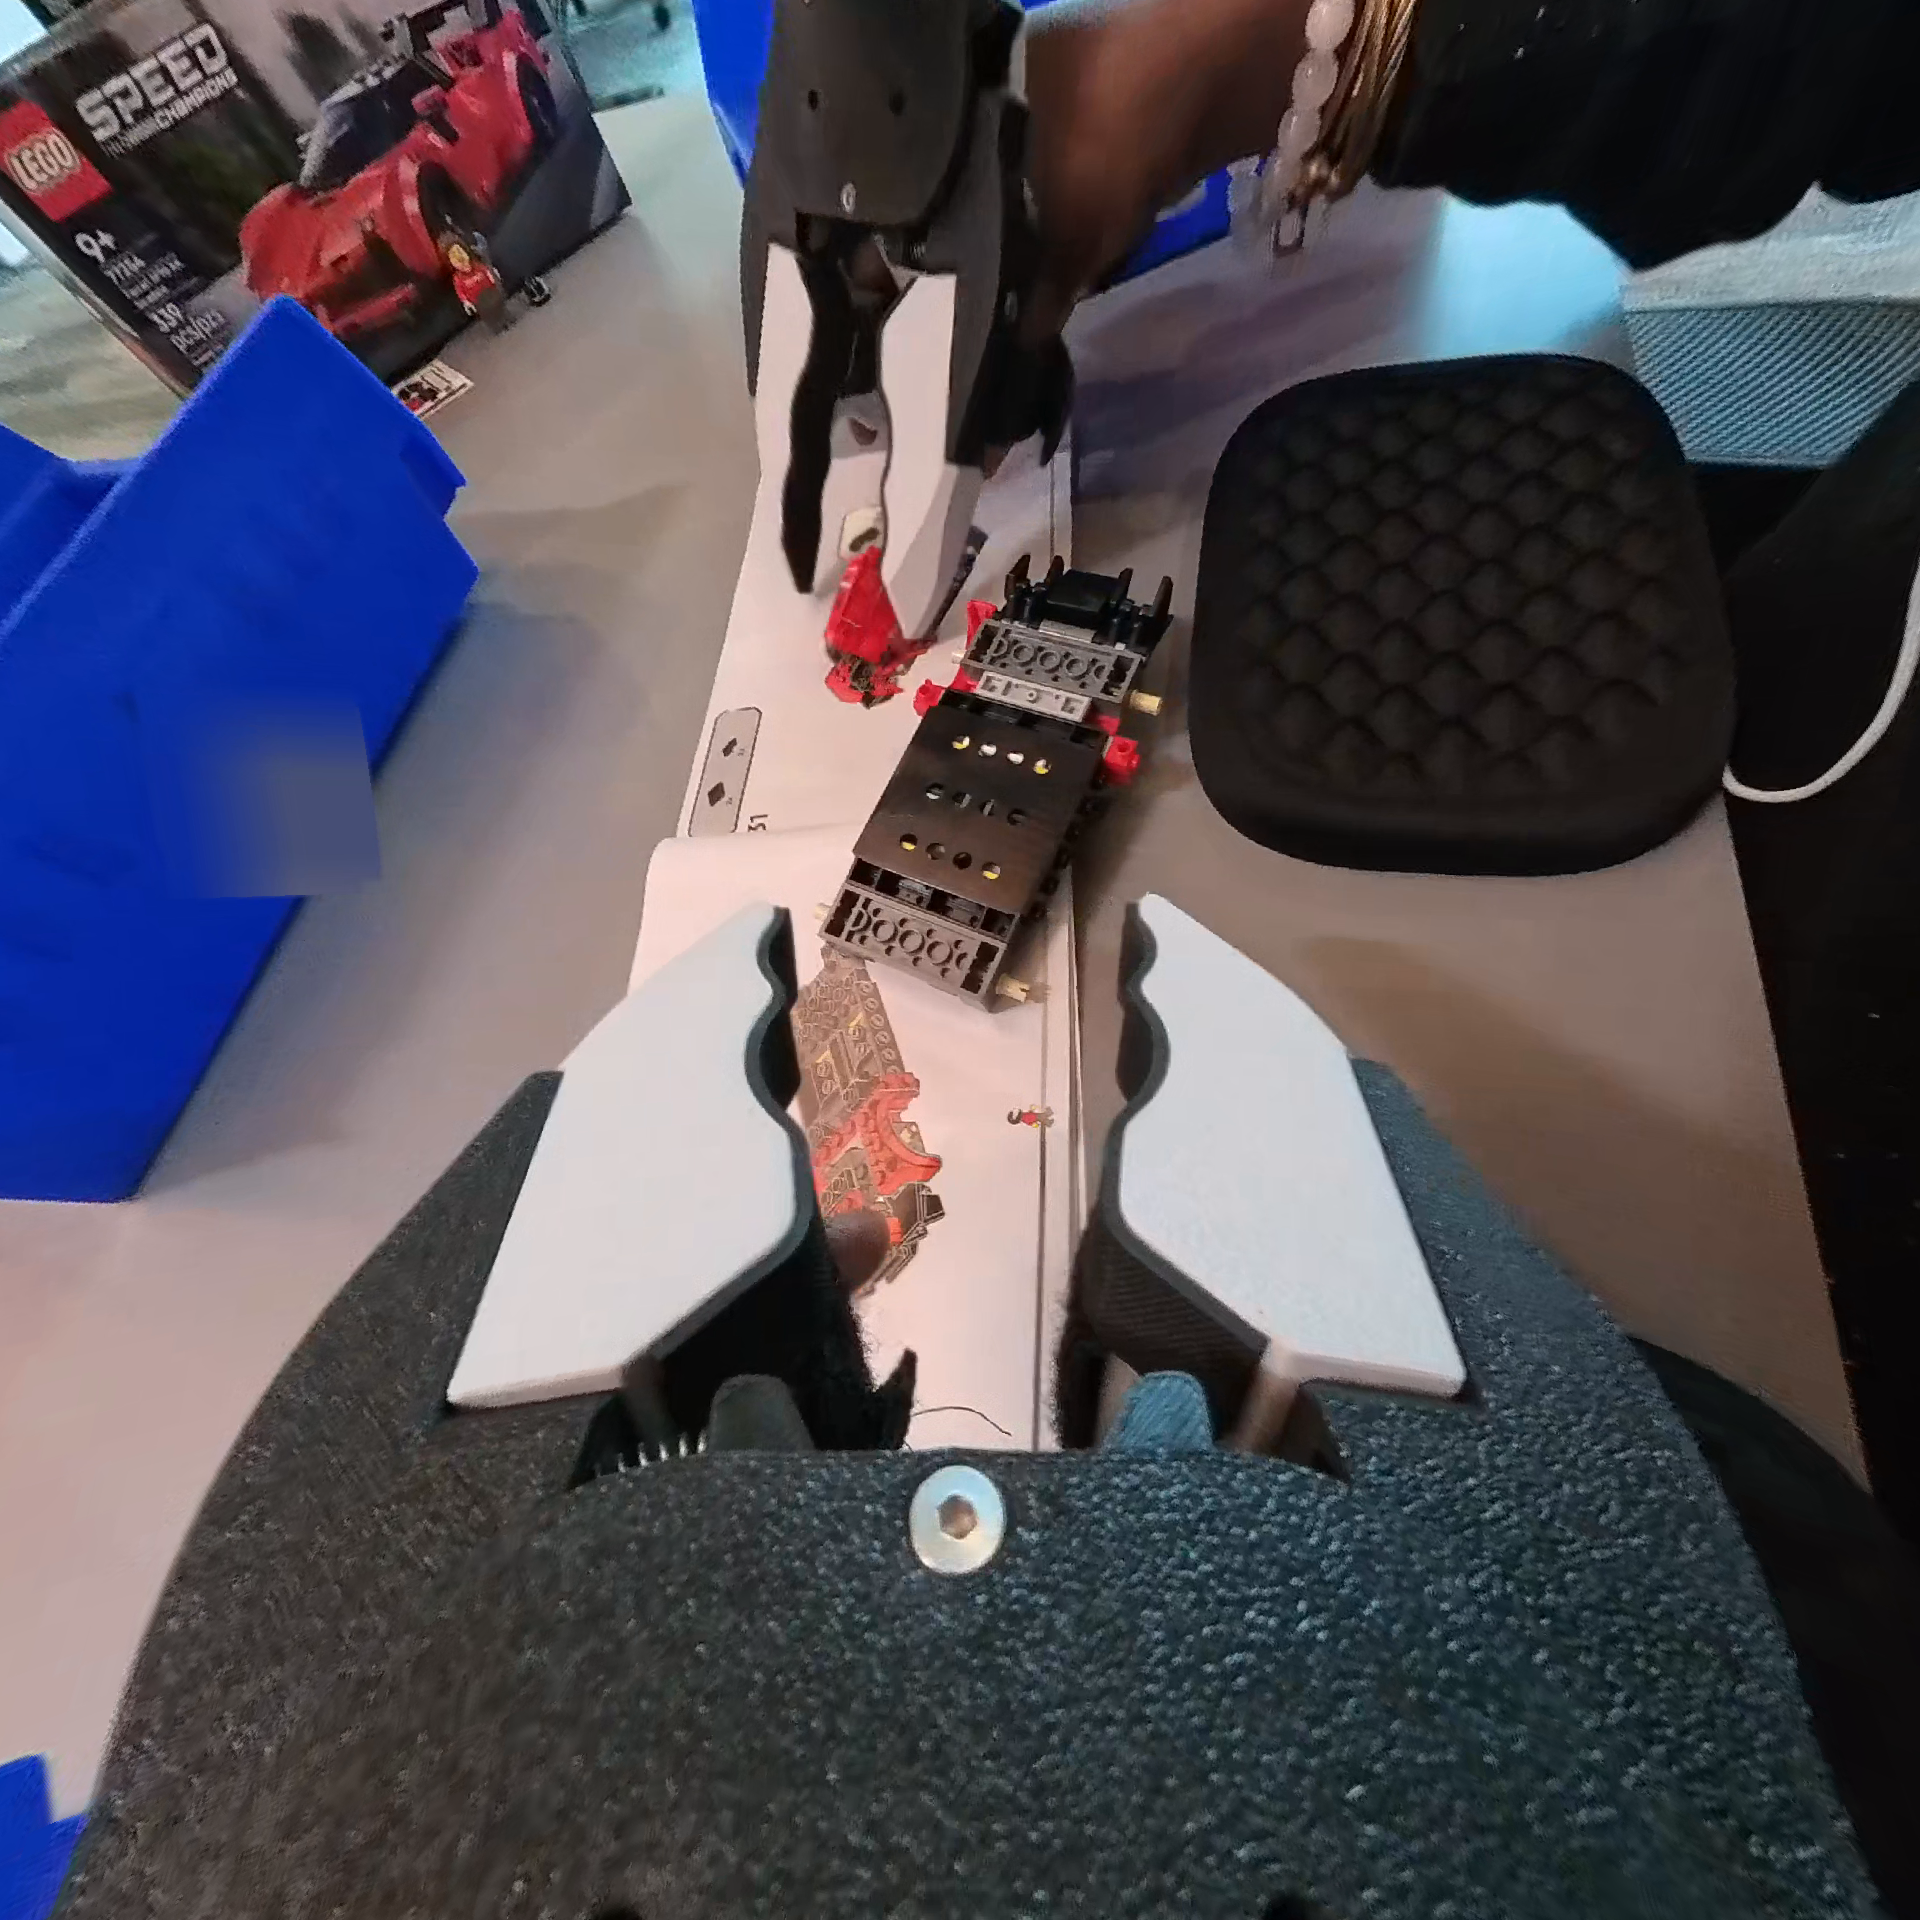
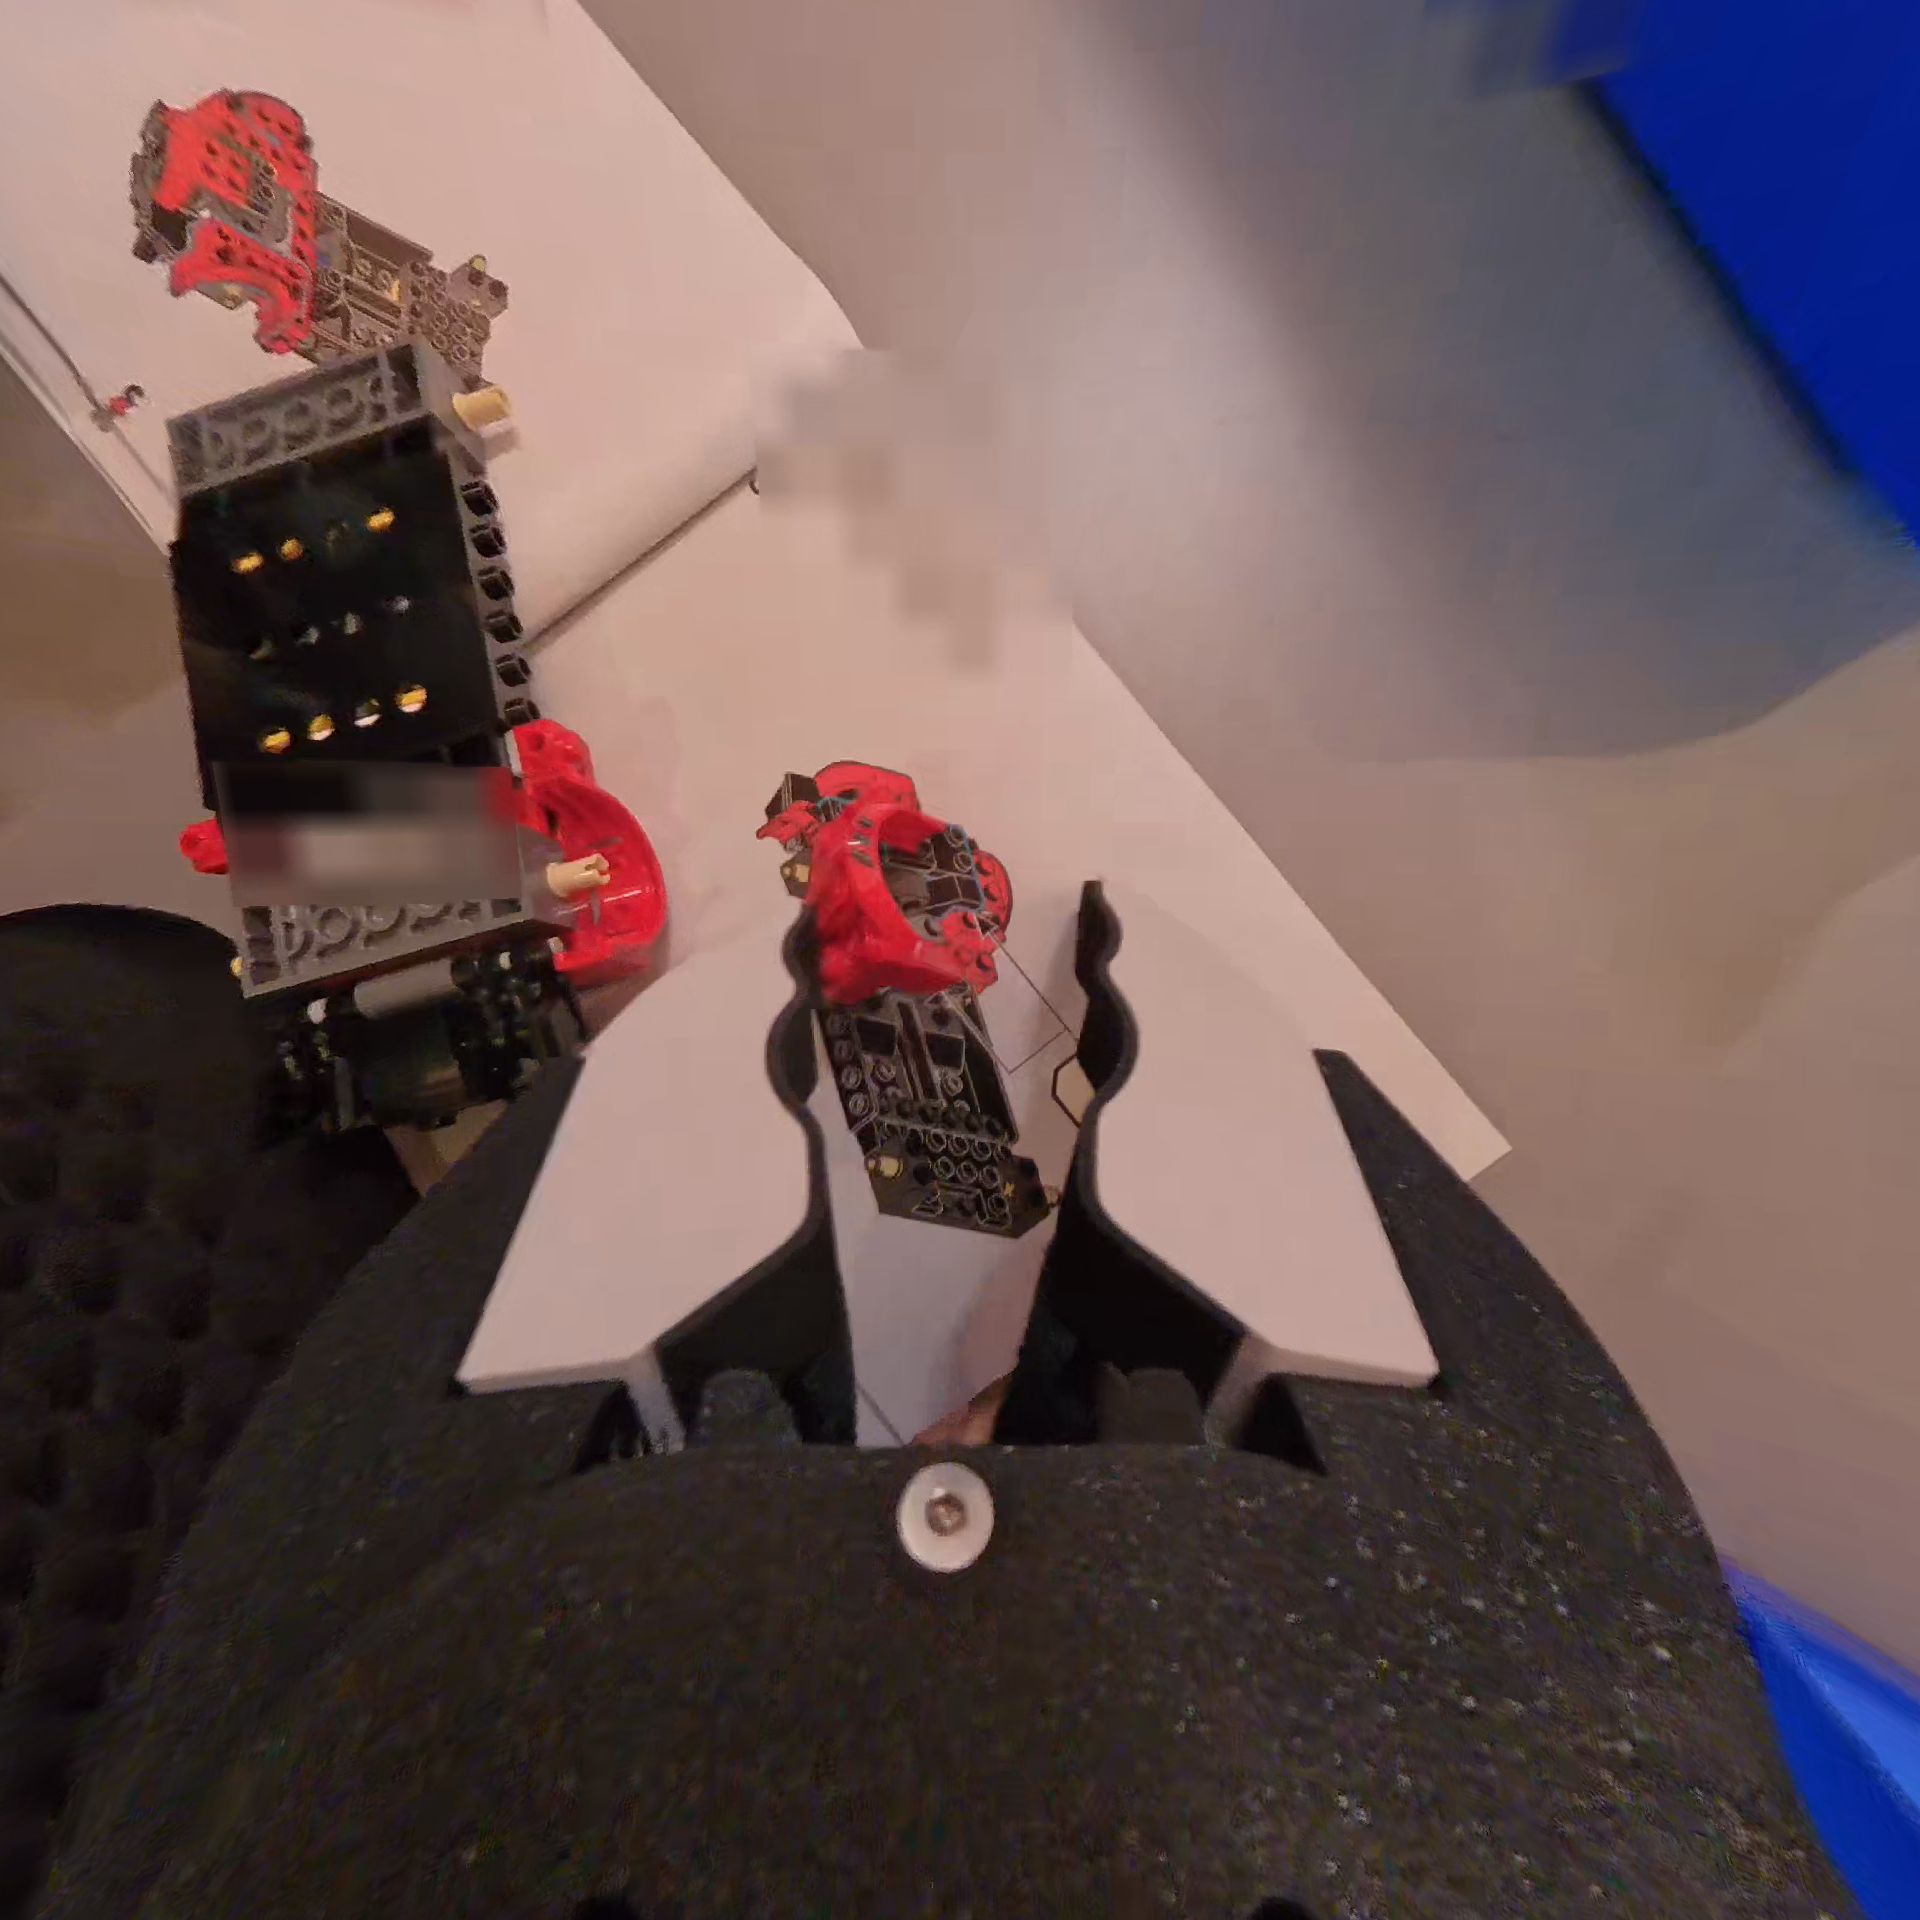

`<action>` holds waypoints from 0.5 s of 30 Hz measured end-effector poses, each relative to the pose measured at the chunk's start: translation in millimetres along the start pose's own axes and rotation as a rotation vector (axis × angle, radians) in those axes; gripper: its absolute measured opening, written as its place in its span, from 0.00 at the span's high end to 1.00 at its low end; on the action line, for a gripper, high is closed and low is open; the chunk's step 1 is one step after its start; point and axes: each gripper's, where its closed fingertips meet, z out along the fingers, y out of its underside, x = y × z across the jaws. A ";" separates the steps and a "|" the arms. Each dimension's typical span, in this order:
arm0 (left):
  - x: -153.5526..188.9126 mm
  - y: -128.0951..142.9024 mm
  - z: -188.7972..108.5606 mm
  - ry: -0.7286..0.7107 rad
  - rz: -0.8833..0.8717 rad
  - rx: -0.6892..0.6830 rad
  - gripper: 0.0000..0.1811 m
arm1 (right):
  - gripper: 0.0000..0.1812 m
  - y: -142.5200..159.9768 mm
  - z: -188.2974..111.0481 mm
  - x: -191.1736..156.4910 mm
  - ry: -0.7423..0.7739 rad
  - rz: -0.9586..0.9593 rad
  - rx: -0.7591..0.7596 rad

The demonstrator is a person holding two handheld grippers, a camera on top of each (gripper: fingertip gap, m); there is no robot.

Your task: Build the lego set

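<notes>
Both grippers gape empty: left gripper point(image 1: 951, 997) hovers level before the chassis point(image 1: 982, 821); right gripper point(image 2: 945, 997) tilts down over the instruction booklet point(image 2: 1039, 727).

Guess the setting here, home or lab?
Likely an office or lab workbench: a plain grey tabletop with blue plastic parts bins, a black mesh-textured chair seat pulled up beside it, and a boxed toy car kit.

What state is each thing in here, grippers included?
Left gripper: open, empty.
Right gripper: open, empty, above a picture printed on the page.
Lego chassis: lying underside up, no wheels on its axle pins.
Instruction booklet: open, lying on the table.
Lego box: standing upright.
</notes>
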 end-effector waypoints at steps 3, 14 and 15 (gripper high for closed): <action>-0.6 2.7 0.8 -0.012 -0.030 0.013 0.69 | 0.70 -0.3 -9.7 0.8 0.000 0.019 0.009; 2.1 14.0 15.7 -0.016 0.038 -0.033 0.75 | 0.68 -18.8 -36.9 -86.5 -0.114 -0.233 0.108; 2.8 14.3 18.2 -0.010 0.049 -0.039 0.75 | 0.70 -16.7 -32.8 -92.6 -0.087 -0.276 0.096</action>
